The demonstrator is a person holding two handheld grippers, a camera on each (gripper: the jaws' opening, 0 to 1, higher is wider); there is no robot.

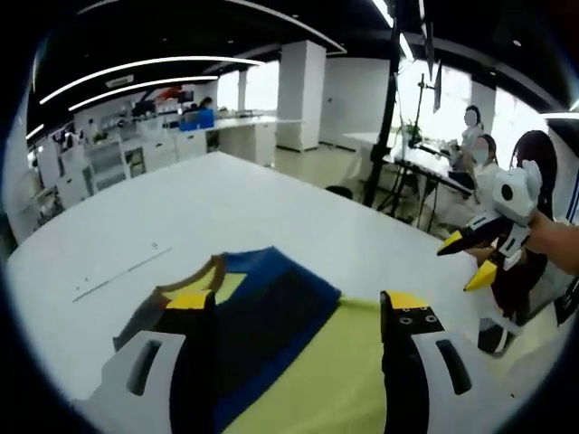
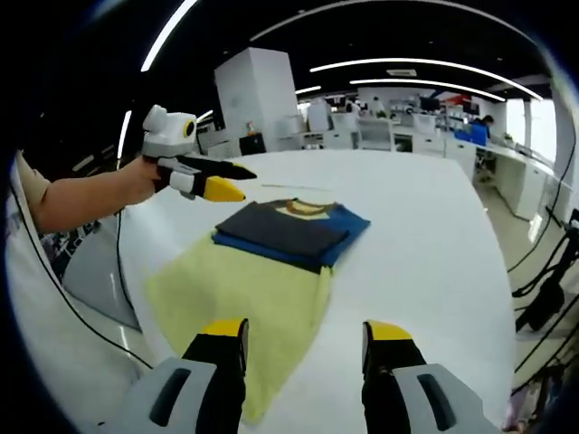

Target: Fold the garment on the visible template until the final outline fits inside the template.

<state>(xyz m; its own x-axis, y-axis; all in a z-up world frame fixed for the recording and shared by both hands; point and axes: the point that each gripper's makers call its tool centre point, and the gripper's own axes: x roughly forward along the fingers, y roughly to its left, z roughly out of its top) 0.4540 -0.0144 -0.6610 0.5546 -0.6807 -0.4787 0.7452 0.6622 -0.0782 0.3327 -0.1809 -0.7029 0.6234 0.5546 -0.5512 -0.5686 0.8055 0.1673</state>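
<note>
dark blue folded garment (image 2: pixel 288 231) lies compact on yellow cloth template (image 2: pixel 244 307), apparently within outline; both grippers (image 1: pixel 298 312) (image 2: pixel 303 334) open, empty.

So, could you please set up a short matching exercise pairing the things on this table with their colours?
Things:
1. folded garment
2. template
3. table
4. tips of the left tongs

Colours:
A. white
B. yellow and black
C. dark navy and blue
D. pale yellow-green

Pairs: 1-C, 2-D, 3-A, 4-B
</note>
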